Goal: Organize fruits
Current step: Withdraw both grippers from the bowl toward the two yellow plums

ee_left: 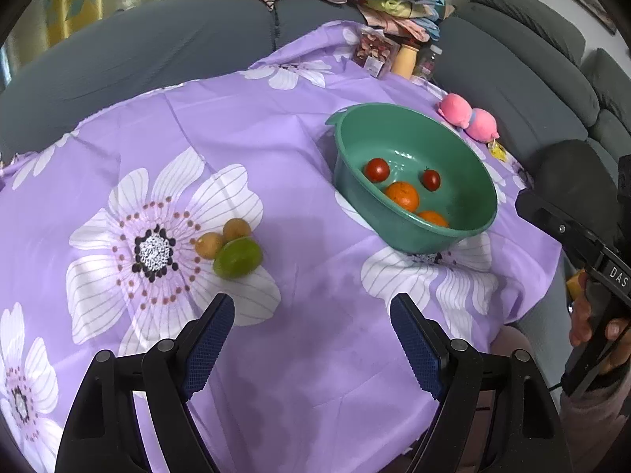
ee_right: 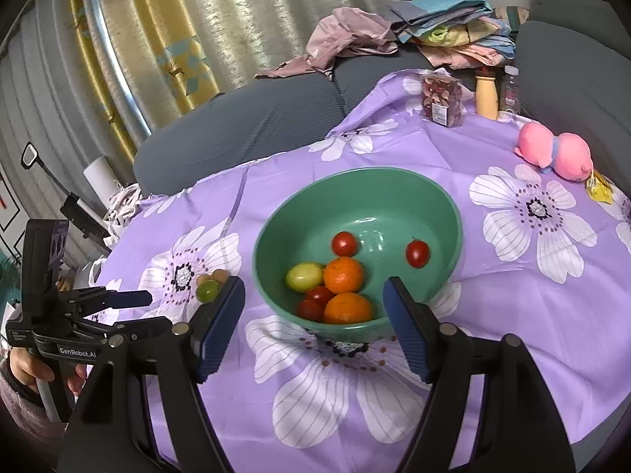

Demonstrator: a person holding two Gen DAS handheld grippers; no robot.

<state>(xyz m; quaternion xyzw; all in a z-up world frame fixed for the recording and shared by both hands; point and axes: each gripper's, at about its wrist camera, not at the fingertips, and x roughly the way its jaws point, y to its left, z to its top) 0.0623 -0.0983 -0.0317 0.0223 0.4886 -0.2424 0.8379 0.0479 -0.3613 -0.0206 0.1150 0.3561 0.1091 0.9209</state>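
Note:
A green bowl (ee_left: 414,134) (ee_right: 355,189) stands on the purple flowered cloth. It holds two oranges (ee_right: 343,274), several red tomatoes (ee_right: 344,243) and a yellow-green fruit (ee_right: 303,276). On the cloth to its left lie a green lime (ee_left: 238,258) (ee_right: 208,290) and two small brown fruits (ee_left: 209,245) touching it. My left gripper (ee_left: 311,311) is open and empty, above the cloth below and right of the lime. My right gripper (ee_right: 313,295) is open and empty, just in front of the bowl's near rim.
A pink plush toy (ee_right: 554,154) and a yellow packet (ee_right: 599,188) lie at the cloth's right edge. A snack box (ee_right: 441,98), a yellow bottle (ee_right: 486,96) and a clear bottle (ee_right: 510,88) stand at the back. A grey sofa with piled clothes (ee_right: 355,39) surrounds the table.

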